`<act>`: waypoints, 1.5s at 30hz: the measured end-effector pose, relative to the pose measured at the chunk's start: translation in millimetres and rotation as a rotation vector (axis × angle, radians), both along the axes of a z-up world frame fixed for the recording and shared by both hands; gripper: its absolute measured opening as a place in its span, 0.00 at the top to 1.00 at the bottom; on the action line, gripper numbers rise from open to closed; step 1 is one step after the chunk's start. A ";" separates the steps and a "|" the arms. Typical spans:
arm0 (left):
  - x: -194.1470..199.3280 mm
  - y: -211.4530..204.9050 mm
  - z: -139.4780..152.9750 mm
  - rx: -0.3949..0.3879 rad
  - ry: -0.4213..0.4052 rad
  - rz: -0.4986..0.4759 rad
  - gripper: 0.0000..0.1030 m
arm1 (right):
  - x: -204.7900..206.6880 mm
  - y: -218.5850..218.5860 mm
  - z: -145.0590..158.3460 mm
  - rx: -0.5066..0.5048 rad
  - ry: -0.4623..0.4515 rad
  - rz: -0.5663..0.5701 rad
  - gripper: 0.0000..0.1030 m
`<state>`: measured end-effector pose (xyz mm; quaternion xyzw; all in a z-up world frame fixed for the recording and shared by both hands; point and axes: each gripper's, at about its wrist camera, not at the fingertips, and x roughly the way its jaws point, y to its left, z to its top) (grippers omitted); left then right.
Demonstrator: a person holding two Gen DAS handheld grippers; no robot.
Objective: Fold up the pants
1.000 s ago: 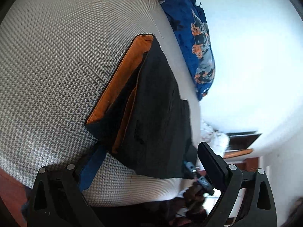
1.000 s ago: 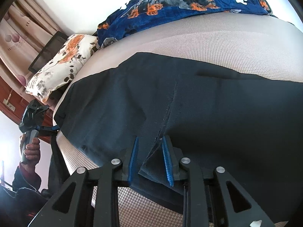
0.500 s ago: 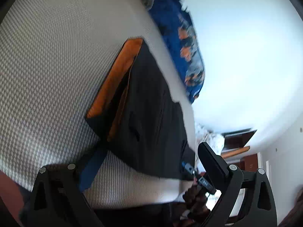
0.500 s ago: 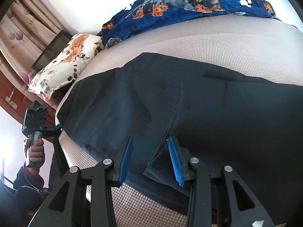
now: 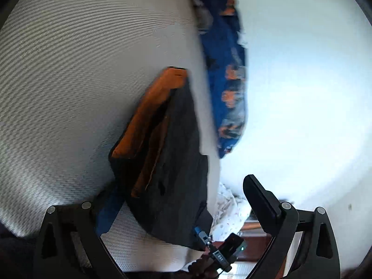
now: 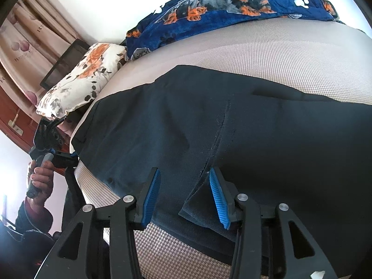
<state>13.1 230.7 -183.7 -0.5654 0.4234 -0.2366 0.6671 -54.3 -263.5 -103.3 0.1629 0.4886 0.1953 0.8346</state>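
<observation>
Dark navy pants (image 6: 232, 127) lie folded flat on a grey houndstooth bed (image 6: 279, 53). In the left wrist view the pants (image 5: 176, 162) show an orange inner waistband (image 5: 148, 114) along their left edge. My right gripper (image 6: 183, 190) is open, its blue pads on either side of a cloth edge at the pants' near side, not clamping it. My left gripper (image 5: 181, 200) is open wide just past the pants' end and holds nothing; it also shows in the right wrist view (image 6: 55, 151), held by a hand at the bed's left edge.
A blue dog-print blanket (image 6: 232, 4) lies along the far side of the bed by the white wall. A floral pillow (image 6: 79, 81) sits at the far left corner. Curtains (image 6: 30, 39) and red wooden furniture (image 6: 11, 116) stand beyond the bed.
My right gripper has opened and let go of the pants' cloth edge. My left gripper has swung and pulled back slightly, still open.
</observation>
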 end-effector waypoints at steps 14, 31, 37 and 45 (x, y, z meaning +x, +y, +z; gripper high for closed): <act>5.5 -52.9 17.1 0.408 -0.124 -0.115 0.21 | -1.6 2.1 0.7 0.004 -0.011 0.008 0.55; -22.4 -99.0 79.1 0.762 -0.415 -0.058 0.79 | 2.1 3.8 3.9 0.007 0.009 0.004 0.53; -39.0 -160.4 122.6 0.946 -0.666 -0.138 0.79 | 15.5 11.4 27.6 0.209 0.013 0.032 0.52; -71.9 -254.0 133.4 1.052 -0.918 -0.372 0.79 | 50.3 28.6 62.1 0.601 0.082 0.105 0.48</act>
